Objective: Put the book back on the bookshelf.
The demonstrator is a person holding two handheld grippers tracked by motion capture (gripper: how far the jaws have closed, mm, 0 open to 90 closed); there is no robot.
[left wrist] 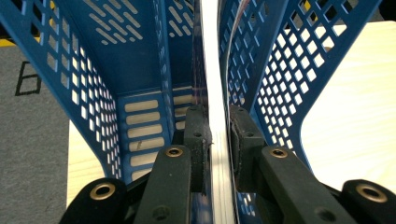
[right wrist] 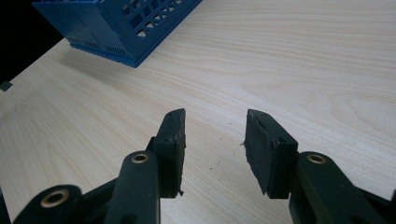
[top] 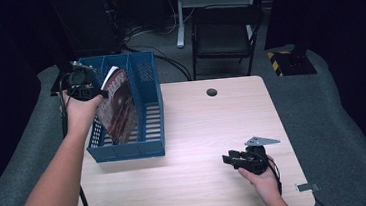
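1. The person's left gripper (top: 83,86) is up at the blue file organiser (top: 152,148) on the left side of the table (top: 208,131), holding a magazine (top: 118,106) by its upper edge.

2. In the left gripper view the magazine's white page edge (left wrist: 215,140) runs straight up between the 2 black pads (left wrist: 196,140). The left pad lies against it; on the right a thin sliver of gap seems to show, so I judge the pinch light and perhaps loosening rather than firm.

3. The magazine stands tilted inside the organiser, its lower end down in a middle slot near the front wall, its top leaning toward the left gripper. Whether the bottom edge rests on the organiser's floor I cannot tell.

4. The right gripper (top: 232,159) rests low over the bare tabletop at the near right, well apart from the organiser, its jaws spread with nothing between them.

5. My reading: this is the filing step, close to done, with the magazine in its compartment and the release in hand.

6. The next move calls for parting the left jaws fully, then lifting straight up along the magazine's edge so the pads do not drag it back out or tip it against the divider.
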